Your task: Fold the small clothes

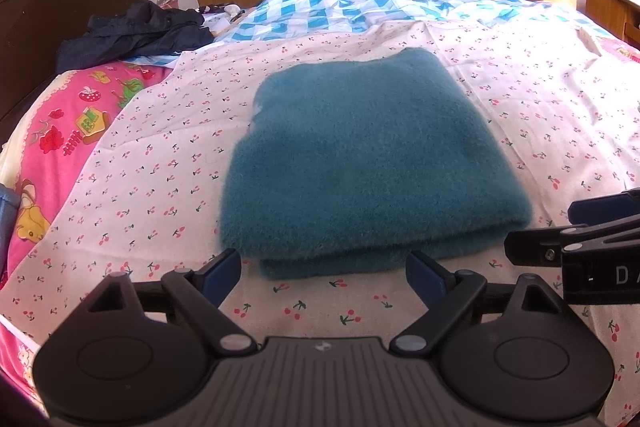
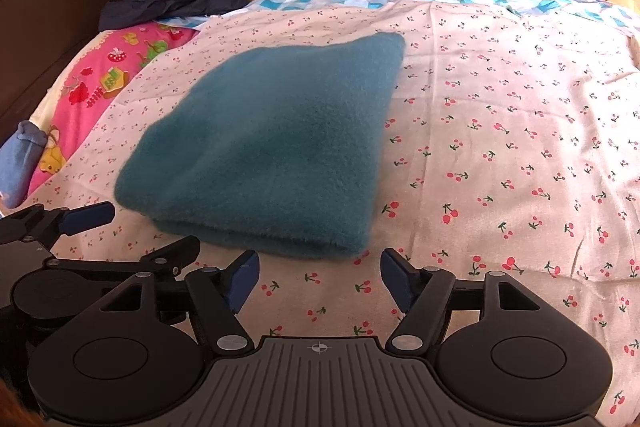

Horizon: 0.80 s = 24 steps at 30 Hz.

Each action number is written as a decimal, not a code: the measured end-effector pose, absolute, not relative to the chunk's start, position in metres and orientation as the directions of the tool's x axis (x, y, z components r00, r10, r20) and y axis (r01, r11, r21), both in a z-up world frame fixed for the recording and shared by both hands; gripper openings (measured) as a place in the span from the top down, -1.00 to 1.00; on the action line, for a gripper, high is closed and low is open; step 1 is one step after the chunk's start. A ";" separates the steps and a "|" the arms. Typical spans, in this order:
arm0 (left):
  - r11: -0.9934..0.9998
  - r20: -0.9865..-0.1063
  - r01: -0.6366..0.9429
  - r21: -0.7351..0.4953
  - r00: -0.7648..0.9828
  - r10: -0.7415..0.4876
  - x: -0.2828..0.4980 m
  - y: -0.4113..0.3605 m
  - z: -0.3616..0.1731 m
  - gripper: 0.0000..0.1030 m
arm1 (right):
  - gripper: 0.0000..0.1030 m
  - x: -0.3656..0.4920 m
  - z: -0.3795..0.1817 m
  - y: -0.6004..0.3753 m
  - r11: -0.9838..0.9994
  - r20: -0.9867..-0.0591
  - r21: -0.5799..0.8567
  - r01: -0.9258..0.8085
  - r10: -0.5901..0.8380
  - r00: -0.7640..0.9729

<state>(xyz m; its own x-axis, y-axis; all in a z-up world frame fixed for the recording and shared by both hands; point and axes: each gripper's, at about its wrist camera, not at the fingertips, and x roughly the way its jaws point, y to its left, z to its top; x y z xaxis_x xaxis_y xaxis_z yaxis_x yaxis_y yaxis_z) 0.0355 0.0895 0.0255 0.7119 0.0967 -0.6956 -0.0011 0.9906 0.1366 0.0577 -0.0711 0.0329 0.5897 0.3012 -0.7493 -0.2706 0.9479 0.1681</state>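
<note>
Open left tool (image 1: 323,273) before fuzzy folded teal garment (image 1: 360,163)

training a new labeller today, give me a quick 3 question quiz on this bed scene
1. True or false: the teal fleece garment lies folded on the cherry-print sheet.
2. Which gripper holds fabric: A left gripper, B right gripper, C neither?
3. What dark item lies near the headboard?

Key: 1 true; 2 C, both stand open and empty, short of the garment; 3 a crumpled dark navy jacket.
</note>
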 end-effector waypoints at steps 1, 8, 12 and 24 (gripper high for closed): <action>0.991 -0.697 -0.001 0.135 0.711 0.095 0.035 0.090 0.025 -0.83 | -0.32 0.058 0.033 -0.071 0.948 -0.749 0.168 -0.271 0.301 0.591; 0.993 -0.709 0.007 0.116 0.700 0.078 0.036 0.090 0.025 -0.83 | -0.33 0.057 0.033 -0.071 0.948 -0.749 0.167 -0.270 0.300 0.591; 0.994 -0.712 0.005 0.109 0.698 0.074 0.037 0.091 0.025 -0.83 | -0.33 0.056 0.032 -0.072 0.948 -0.748 0.168 -0.271 0.302 0.591; 0.993 -0.712 -0.013 0.121 0.696 0.096 0.038 0.092 0.024 -0.83 | -0.34 0.054 0.033 -0.072 0.951 -0.746 0.158 -0.265 0.291 0.599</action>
<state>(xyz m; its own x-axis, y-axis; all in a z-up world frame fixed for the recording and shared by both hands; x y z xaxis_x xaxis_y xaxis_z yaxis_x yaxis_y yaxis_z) 0.0384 0.0923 0.0240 0.6959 0.0960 -0.7117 -0.0127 0.9925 0.1215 0.0540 -0.0716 0.0327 0.5990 0.2914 -0.7458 -0.2653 0.9510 0.1585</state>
